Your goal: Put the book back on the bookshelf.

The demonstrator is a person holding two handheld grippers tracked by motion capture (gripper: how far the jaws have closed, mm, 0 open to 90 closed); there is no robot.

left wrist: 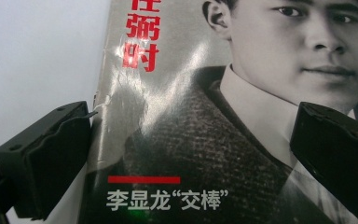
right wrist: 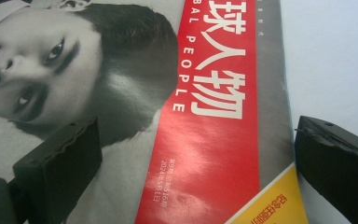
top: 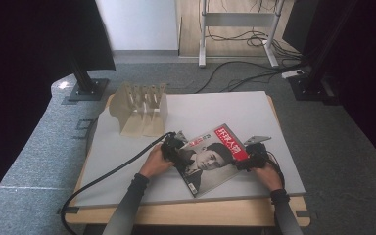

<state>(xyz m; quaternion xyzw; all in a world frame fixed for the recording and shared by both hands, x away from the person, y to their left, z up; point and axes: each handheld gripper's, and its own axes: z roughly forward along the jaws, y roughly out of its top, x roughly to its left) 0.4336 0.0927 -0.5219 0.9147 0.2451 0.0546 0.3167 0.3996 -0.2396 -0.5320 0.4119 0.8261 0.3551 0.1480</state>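
1. One magazine (top: 210, 157) lies flat and skewed on the grey surface (top: 254, 112), near the front edge and between the two hands; its cover shows a black-and-white portrait, a red title band and a small yellow corner.
2. Two claws are at it, one at each side. The left claw (top: 172, 147) sits at the magazine's left edge, and the right claw (top: 252, 159) at its right edge beside the red band.
3. In the left gripper view the left claw (left wrist: 191, 158) is spread wide: one jaw stands off the cover on the bare surface, just touching the creased edge, and the other hangs over the portrait's collar. It grips nothing.
4. In the right gripper view the right claw (right wrist: 196, 177) is likewise spread, one jaw over the portrait and one beyond the cover's edge over the surface, so the red band lies between them ungrasped.
5. One wooden rack (top: 140, 107) with upright slats stands at the back left of the surface, well apart from the magazine.
6. Two dark-sleeved forearms come in from the bottom, and a black cable (top: 107, 176) trails from the left claw off the front left.
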